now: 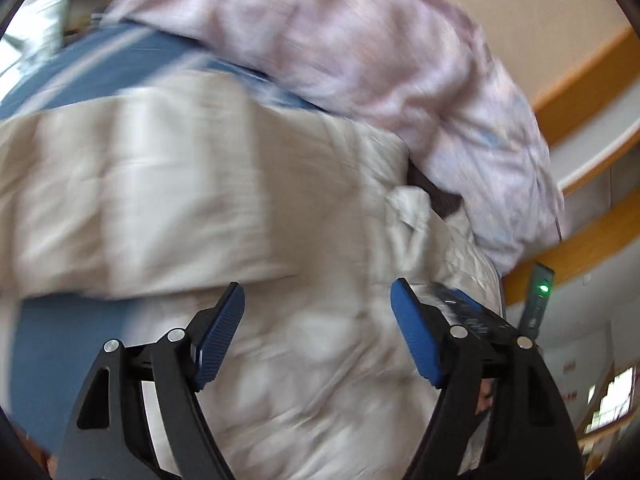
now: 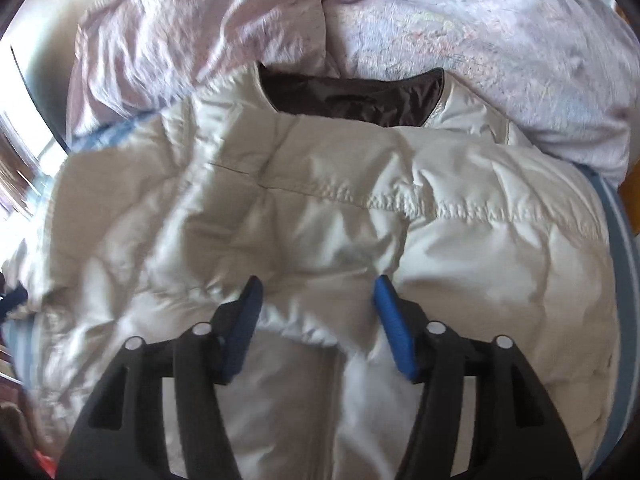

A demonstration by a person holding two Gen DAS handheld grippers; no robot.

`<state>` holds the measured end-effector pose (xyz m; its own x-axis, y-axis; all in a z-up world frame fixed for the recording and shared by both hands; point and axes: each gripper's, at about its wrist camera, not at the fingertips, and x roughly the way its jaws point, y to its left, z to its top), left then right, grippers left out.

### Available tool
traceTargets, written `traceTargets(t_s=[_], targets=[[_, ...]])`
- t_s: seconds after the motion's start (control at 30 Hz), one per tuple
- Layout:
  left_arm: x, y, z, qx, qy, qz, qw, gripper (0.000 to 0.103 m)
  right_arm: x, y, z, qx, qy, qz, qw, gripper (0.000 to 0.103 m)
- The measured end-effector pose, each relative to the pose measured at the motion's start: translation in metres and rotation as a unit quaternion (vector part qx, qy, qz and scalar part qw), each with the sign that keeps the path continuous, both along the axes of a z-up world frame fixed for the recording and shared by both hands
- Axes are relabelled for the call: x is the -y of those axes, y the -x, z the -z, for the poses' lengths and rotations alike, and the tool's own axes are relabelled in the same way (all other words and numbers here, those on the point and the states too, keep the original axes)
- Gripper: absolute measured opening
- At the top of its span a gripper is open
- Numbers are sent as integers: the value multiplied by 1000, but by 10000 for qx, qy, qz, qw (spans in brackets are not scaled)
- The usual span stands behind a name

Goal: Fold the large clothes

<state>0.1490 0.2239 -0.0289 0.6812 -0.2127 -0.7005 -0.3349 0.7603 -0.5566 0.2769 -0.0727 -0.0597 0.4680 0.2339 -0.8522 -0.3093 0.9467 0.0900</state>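
- White quilted fabric fills both views: a puffy jacket (image 2: 328, 208) lies spread on a bed with a blue striped sheet (image 1: 44, 344).
- From the right wrist view, the jacket's dark-lined collar (image 2: 352, 96) points away from the camera, toward the heaped pale lilac duvet (image 2: 460, 28) at the far side of the bed; the jacket's long axis runs from the gripper up to that collar.
- A stitched seam crosses the jacket from side to side, square to that axis.
- The collar end touches the duvet; the blue sheet shows past the jacket at the bed's right edge.
- The right gripper (image 2: 318, 312) hangs over the near part of the jacket with its jaws apart, a raised fold of white fabric lying between the blue pads (image 2: 394, 336); whether the pads touch the fabric I cannot tell.
- The left wrist view is motion-blurred: the left gripper (image 1: 318, 332) is above the jacket (image 1: 168, 184), jaws wide apart and holding nothing.
- In that view the duvet (image 1: 360, 52) sits beyond the jacket, and a wooden bed frame (image 1: 580, 80) runs along the right.
- A small dark device with a green light (image 1: 540, 296) shows just beside the left gripper's right finger.
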Motion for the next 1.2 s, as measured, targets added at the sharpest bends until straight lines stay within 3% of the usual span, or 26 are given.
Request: traceTargets(t_s=[0.07,0.2,0.47,0.87,0.93,1.07,1.2], targets=[[-32,41,2,-60,3,-555,9984,76,0,8,-7,9,-165,-55,9998,65],[-86,110,19,-122,376,-1581,9866,76,-2,21,-19,-67,-539,-167,9984,67],[-131,146,46,-157,770,-2829,9559,75,-10,47,-32,-17,-661,-432,9969,67],[-165,145,71,176,1354,-3673,9201,57,6,49,-34,36,-713,-220,9972,67],[-168,144,71,167,1348,-3721,9182,52,7,50,-33,36,-708,-245,9972,67],[-174,146,70,189,1328,-3821,9143,22,7,52,-32,51,-698,-228,9973,67],[-173,144,47,450,1103,-3747,9195,12,11,53,-31,76,-710,-239,9972,67]])
